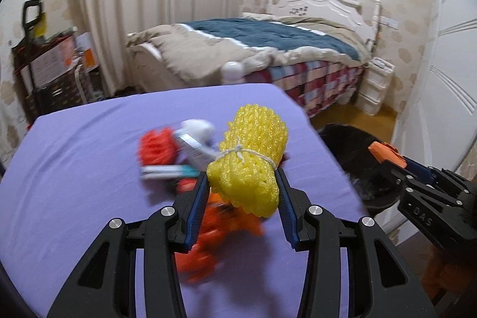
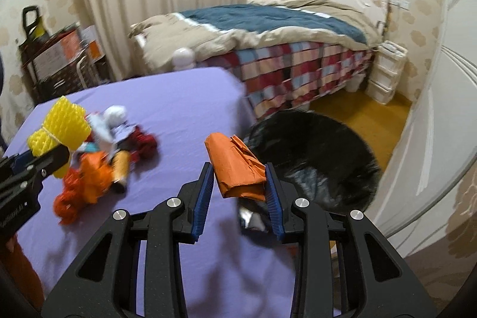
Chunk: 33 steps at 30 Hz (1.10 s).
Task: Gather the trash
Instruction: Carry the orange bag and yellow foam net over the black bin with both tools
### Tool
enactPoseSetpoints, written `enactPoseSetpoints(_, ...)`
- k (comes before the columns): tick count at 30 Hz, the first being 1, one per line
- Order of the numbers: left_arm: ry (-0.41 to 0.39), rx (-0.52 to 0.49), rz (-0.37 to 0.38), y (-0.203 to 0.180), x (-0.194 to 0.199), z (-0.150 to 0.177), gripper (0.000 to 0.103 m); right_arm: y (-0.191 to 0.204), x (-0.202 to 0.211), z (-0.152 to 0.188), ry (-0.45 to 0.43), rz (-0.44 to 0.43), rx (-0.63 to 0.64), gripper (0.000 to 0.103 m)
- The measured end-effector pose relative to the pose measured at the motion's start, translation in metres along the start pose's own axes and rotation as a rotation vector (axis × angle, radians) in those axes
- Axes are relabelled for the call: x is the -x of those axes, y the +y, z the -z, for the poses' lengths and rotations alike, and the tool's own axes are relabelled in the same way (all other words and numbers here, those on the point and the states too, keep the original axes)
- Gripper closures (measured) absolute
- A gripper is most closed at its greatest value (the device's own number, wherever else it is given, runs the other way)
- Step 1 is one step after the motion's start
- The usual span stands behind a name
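the purple table (image 2: 179, 97) is the big thing here, so every place is told from it. far past its left end stands a dark cart (image 2: 56, 55) with boxes. over the left part of the table the left tongs (image 1: 242, 184) hold a yellow foam net (image 1: 250, 163) tied with white string; both blue pads (image 1: 199, 198) press on its sides, and it hangs above the table top. under and beside it, on the table, lies a blurry pile of trash (image 2: 98, 157): orange and red bits, white paper and a small tube. nearer the right edge of the table the right tongs (image 2: 240, 178) squeeze a folded orange paper (image 2: 235, 169), lifted off the cloth. just off the right side of the table sits a round bin with a black bag (image 2: 316, 163), wide open at the top. behind the table stands a bed (image 2: 283, 43) with a blue and tan blanket and a checked sheet.
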<state>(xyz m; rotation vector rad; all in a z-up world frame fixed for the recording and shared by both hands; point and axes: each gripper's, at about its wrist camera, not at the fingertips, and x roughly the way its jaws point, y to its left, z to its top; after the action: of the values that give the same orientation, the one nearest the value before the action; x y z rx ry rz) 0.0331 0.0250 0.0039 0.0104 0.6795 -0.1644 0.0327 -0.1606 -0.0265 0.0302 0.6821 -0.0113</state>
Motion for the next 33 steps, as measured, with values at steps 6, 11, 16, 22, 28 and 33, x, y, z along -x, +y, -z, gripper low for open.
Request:
enactPoseSetpoints(6,-0.010,-0.053,0.041,-0.045,-0.029,-0.019,0.059,-0.044,-0.014,-0.012,-0.012,0.071,-0.058,0.070)
enactPoseSetpoints(11,-0.003,-0.100,0.066,-0.085,-0.058,-0.031,0.059,-0.071,-0.030,-0.020,-0.006,0.105,-0.088,0.070)
enactPoseSetpoints(16,0.021,-0.135,0.077,-0.116,-0.086,-0.037,0.059,-0.092,-0.047,-0.022,0.010,0.124,-0.107,0.070)
enactPoseSetpoints(22,0.061,-0.166,0.076,-0.141,-0.118,-0.038,0.059,-0.111,-0.065,-0.021,0.037,0.128,-0.133,0.070)
enactPoseSetpoints(28,0.088,-0.183,0.063,-0.157,-0.137,-0.042,0.058,-0.125,-0.080,-0.026,0.050,0.125,-0.149,0.069)
enactPoseSetpoints(33,0.090,-0.198,0.039,-0.165,-0.146,-0.044,0.058,-0.133,-0.090,-0.028,0.057,0.128,-0.156,0.069)
